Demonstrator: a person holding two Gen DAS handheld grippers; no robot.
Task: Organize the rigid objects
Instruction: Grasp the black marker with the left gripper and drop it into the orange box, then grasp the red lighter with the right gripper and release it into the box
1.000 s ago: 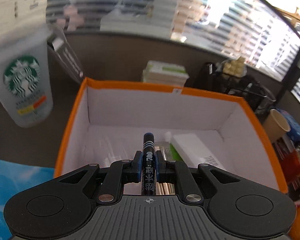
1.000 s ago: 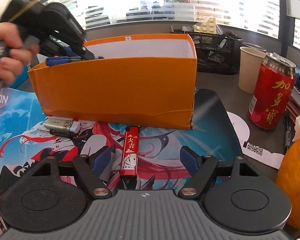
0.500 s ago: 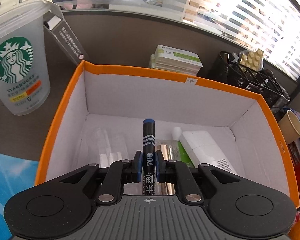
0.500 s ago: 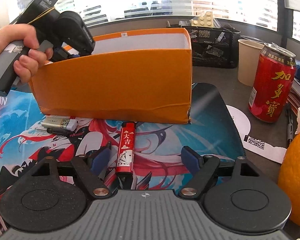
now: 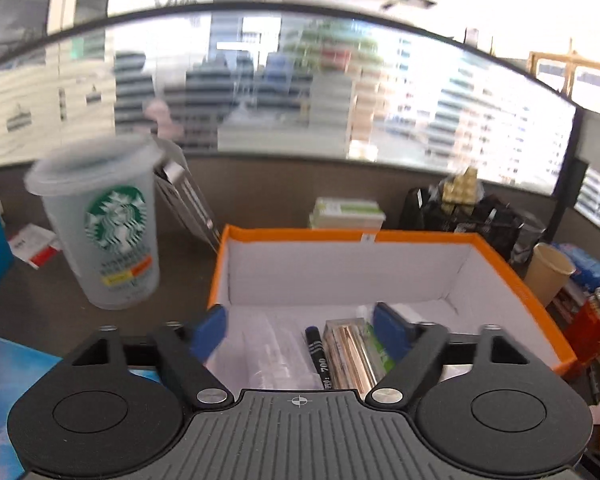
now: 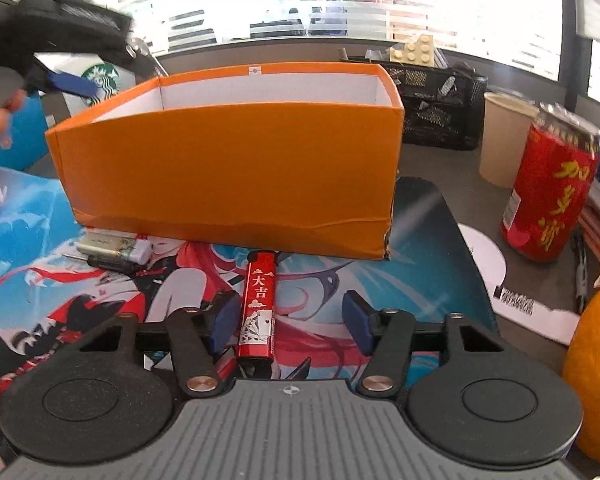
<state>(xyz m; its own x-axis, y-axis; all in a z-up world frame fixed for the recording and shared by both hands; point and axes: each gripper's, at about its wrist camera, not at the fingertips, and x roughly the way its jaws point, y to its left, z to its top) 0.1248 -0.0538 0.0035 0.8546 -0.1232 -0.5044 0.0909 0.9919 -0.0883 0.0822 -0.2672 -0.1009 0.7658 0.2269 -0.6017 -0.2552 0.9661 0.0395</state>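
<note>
- We are at an office desk by a wide window with blinds; a dark desktop carries a colourful printed mat, and an orange box with white inner walls stands at the mat's far edge.
- Around the box we see a frosted Starbucks cup, a black mesh organiser, a paper cup and a red drink can.
- Done, as far as we can judge: the box already holds a black marker lying on its floor, a shiny gold case just beside it, something clear and plastic to the left, and a green-and-white packet partly hidden behind a fingertip.
- Left to do, in our view: a red lighter lies on the mat in front of the box, and further left a pale lighter rests touching a thin dark tool. All three are outside the box.
- Our left gripper hangs over the near side of the box with its blue pads spread wide; it holds nothing, and the marker lies free below it.
- Our right gripper sits low over the mat, jaws wide apart, with the red lighter's lower half between the pads, nearer the left pad. We cannot tell whether that pad touches it; nothing is gripped.
- We judge the red lighter to be the next piece to go in.
</note>
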